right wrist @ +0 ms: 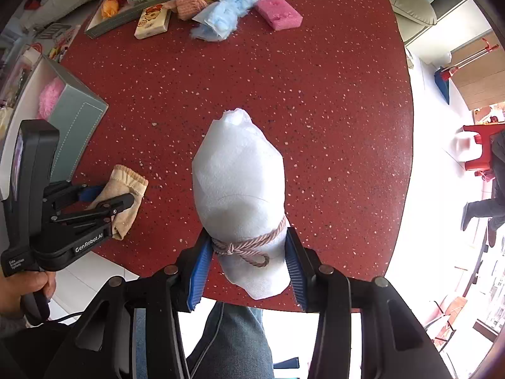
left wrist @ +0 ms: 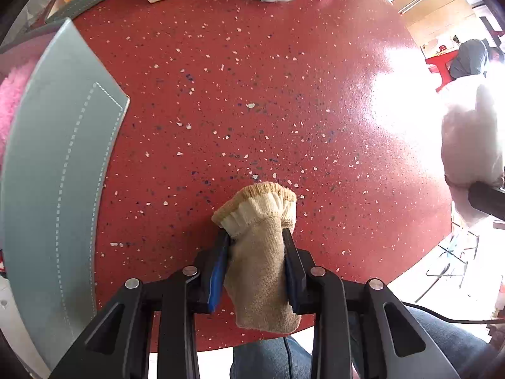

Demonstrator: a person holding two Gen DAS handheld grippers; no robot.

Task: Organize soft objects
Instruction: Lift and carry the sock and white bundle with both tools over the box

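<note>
My left gripper [left wrist: 256,240] is shut on a beige knitted glove [left wrist: 260,252], held over the near edge of the red speckled table [left wrist: 252,94]. The glove also shows in the right wrist view [right wrist: 126,195], with the left gripper [right wrist: 107,202] on it. My right gripper [right wrist: 247,252] is shut on a white foam roll [right wrist: 240,183] tied with a pink cord [right wrist: 249,243], above the table's near edge. That roll shows at the right edge of the left wrist view [left wrist: 470,145], washed out by glare.
A grey-green box [right wrist: 79,120] at the left holds a pink fluffy item [right wrist: 50,94]. At the far side lie a tissue pack [right wrist: 151,22], a blue foam bundle [right wrist: 227,9], a pink sponge [right wrist: 277,12], a pink knitted item [right wrist: 189,3] and a tray [right wrist: 126,15] of soft things.
</note>
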